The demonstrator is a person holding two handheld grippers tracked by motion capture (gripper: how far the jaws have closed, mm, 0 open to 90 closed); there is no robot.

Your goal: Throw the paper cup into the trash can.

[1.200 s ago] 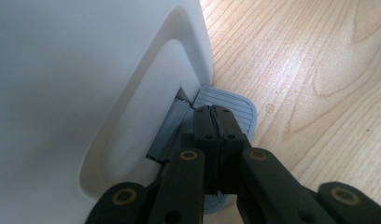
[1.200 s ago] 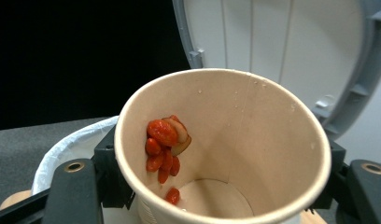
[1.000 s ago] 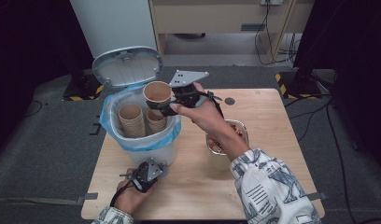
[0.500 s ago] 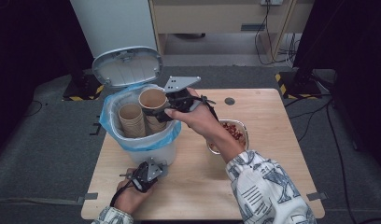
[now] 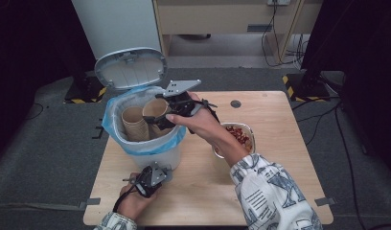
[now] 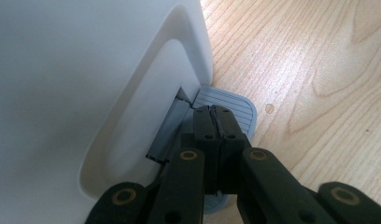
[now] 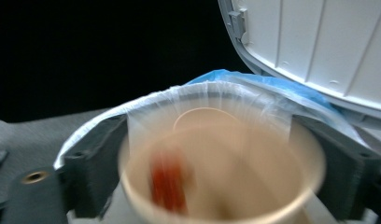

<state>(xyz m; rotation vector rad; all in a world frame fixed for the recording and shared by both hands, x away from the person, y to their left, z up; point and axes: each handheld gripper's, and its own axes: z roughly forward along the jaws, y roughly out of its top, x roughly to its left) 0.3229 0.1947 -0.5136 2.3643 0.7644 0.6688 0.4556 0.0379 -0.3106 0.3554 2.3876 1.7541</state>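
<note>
A white pedal bin [image 5: 150, 154] with a blue liner [image 7: 254, 81] stands on the table's left, its lid [image 5: 130, 68] raised. My right gripper [image 5: 177, 108] is shut on a brown paper cup [image 5: 155, 110] held over the bin's mouth, beside another paper cup [image 5: 132, 122] standing inside. In the right gripper view, the held cup [image 7: 226, 186] sits between the jaws of my right gripper [image 7: 221, 158], with a blurred red thing [image 7: 167, 184] in it. My left gripper [image 5: 153, 175] is shut, its tips [image 6: 213, 112] pressing on the grey pedal [image 6: 235, 105] at the bin's foot.
A bowl [image 5: 241, 136] of red pieces sits on the wooden table [image 5: 280, 191] just right of the right forearm. The raised lid [image 7: 319, 42] leans back behind the bin. Dark floor, cables and furniture surround the table.
My right gripper has carried the paper cup left and down, from above the bin's right rim to over its mouth. The bowl is now uncovered. The left gripper has stayed on the pedal.
</note>
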